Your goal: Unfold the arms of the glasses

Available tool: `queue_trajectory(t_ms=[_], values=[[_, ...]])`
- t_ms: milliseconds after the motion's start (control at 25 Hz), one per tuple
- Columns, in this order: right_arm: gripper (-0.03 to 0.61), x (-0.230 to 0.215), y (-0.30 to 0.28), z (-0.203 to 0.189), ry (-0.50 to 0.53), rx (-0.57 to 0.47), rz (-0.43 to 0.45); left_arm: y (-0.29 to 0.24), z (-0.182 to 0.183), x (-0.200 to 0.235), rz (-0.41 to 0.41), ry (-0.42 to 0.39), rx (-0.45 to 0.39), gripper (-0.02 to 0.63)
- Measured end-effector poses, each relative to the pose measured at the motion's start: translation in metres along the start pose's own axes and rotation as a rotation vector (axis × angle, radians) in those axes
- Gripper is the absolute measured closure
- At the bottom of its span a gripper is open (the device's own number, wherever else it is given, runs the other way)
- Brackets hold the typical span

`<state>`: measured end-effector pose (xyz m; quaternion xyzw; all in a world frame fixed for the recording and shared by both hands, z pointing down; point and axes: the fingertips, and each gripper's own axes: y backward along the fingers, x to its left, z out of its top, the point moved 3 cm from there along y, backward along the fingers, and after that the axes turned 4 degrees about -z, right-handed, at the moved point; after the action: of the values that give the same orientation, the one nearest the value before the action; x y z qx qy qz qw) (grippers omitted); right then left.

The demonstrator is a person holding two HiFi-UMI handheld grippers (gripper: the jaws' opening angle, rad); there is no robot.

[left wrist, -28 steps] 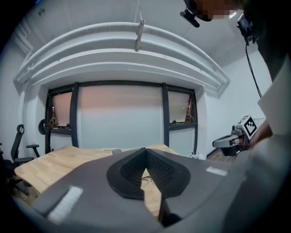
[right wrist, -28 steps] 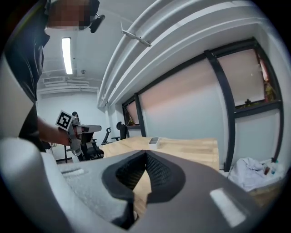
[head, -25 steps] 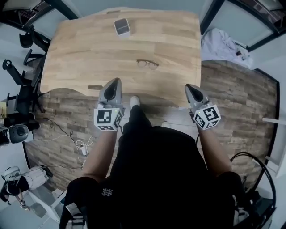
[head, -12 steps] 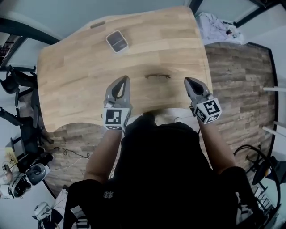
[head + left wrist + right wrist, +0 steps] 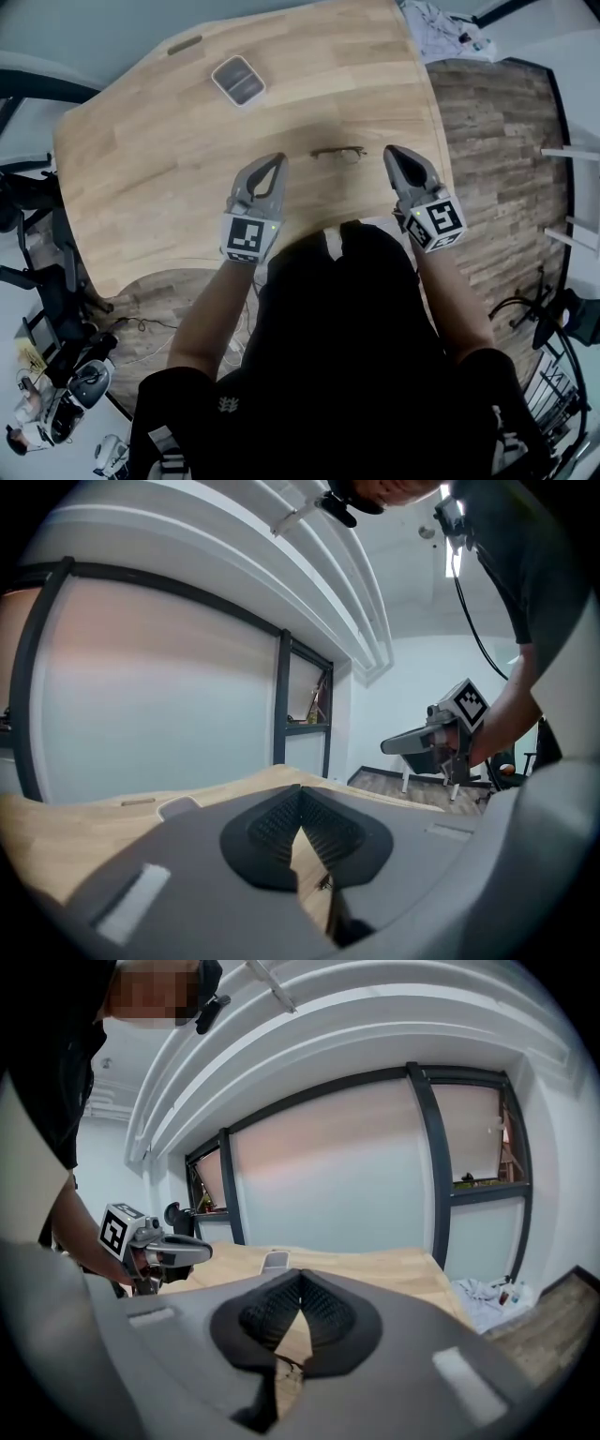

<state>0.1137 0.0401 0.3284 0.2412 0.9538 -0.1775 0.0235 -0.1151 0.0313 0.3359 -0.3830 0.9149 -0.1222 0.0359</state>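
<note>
The thin dark-framed glasses (image 5: 338, 153) lie folded on the light wooden table (image 5: 169, 159), near its front edge. My left gripper (image 5: 276, 160) hovers just left of them, jaws shut and empty. My right gripper (image 5: 392, 152) hovers just right of them, also shut and empty. Neither touches the glasses. In the left gripper view (image 5: 300, 795) a sliver of the glasses (image 5: 324, 882) shows below the closed pads, and the right gripper (image 5: 429, 743) hangs further off. In the right gripper view (image 5: 300, 1277) a bit of the frame (image 5: 286, 1364) shows under the pads, with the left gripper (image 5: 157, 1247) at the left.
A grey rectangular case (image 5: 238, 79) sits at the far side of the table, also seen as the case (image 5: 275, 1261). Crumpled cloth (image 5: 439, 26) lies on the floor past the table's right end. Chairs and cables (image 5: 56, 309) stand at the left.
Both grippers have moved forward from the table's front edge and now flank the glasses. The glasses have not moved on the table. Both jaws stayed shut.
</note>
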Motion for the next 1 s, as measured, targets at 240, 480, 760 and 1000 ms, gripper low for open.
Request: queue_trajectory(t_ms=[240, 480, 760, 1000], values=[[0.578, -0.019, -0.006, -0.017, -0.032, 0.0, -0.03, -0.023, -0.012, -0.006, -0.007, -0.015, 0.054, 0.611], [0.578, -0.042, -0.026, -0.043, -0.076, 0.018, -0.021, -0.056, -0.034, -0.025, -0.059, -0.038, 0.121, 0.611], [0.578, -0.055, -0.031, -0.055, -0.063, 0.005, 0.008, -0.084, -0.059, -0.048, -0.138, -0.09, 0.131, 0.589], [0.578, -0.066, -0.038, -0.095, -0.105, 0.084, 0.009, -0.106, -0.114, -0.06, -0.184, -0.144, 0.263, 0.551]])
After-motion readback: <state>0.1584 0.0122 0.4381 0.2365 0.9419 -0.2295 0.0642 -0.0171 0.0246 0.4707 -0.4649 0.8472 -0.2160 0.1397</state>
